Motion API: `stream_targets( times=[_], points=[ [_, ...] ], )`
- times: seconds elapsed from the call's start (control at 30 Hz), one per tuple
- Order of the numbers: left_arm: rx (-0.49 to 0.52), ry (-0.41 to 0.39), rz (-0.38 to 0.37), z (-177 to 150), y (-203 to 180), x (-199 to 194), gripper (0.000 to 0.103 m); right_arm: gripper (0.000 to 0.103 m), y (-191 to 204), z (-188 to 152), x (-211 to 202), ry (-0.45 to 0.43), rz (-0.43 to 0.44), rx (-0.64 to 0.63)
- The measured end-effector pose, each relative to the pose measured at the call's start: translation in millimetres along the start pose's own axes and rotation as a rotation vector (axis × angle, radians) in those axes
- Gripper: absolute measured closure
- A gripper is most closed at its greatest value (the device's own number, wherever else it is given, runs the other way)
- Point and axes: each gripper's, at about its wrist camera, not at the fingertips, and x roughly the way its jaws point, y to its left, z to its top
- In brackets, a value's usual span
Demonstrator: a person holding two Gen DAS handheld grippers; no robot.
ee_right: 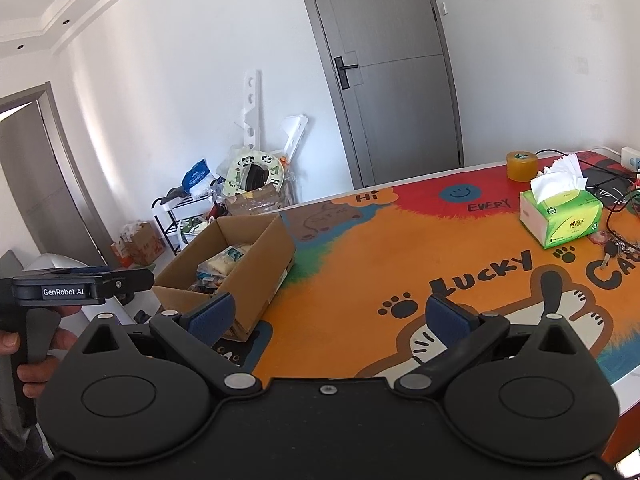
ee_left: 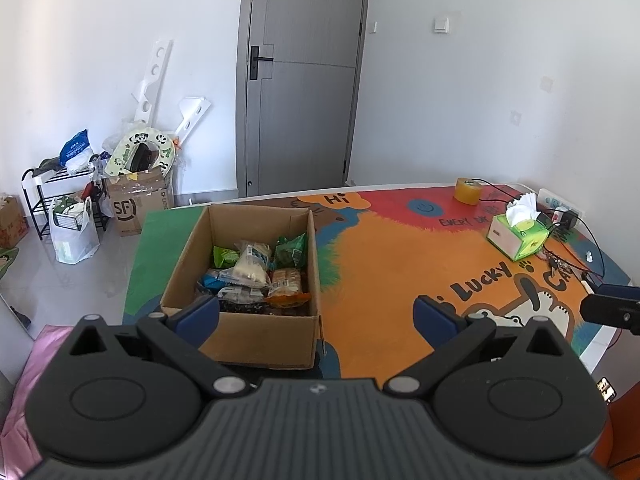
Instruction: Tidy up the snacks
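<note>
Cardboard box [ee_left: 256,336], crinkly snack packets [ee_left: 256,276]

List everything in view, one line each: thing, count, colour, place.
cardboard box: one, brown, open, on the table's left end
snack packets: several, green, white, blue and orange, inside the box
table mat: one, mostly orange with cartoon print, covering the table
tissue box: one, green and white, far right of the table
tape roll: one, yellowish, far edge of the table
keys: one bunch, near the tissue box
power strip: one, white, far right corner
door: one, grey, shut, back wall
shoe rack: one, black, by the left wall
left gripper: open, empty, near the box
right gripper: open, empty, above the mat
</note>
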Motion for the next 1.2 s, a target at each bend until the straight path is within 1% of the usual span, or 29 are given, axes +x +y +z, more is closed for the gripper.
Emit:
stream_targets(
  times=[0.83,1.2],
  points=[
    [-0.003,-0.001,0.004,-1.8,1.5,0.1,0.001,0.0,-2.2,-0.1,-1.2,-0.017,-0.013,-0.006],
    [-0.001,0.009,0.003,-3.2,2.2,2.4,0.001,0.0,-2.2,-0.6,1.2,-0.004,-0.013,-0.011]
  ],
)
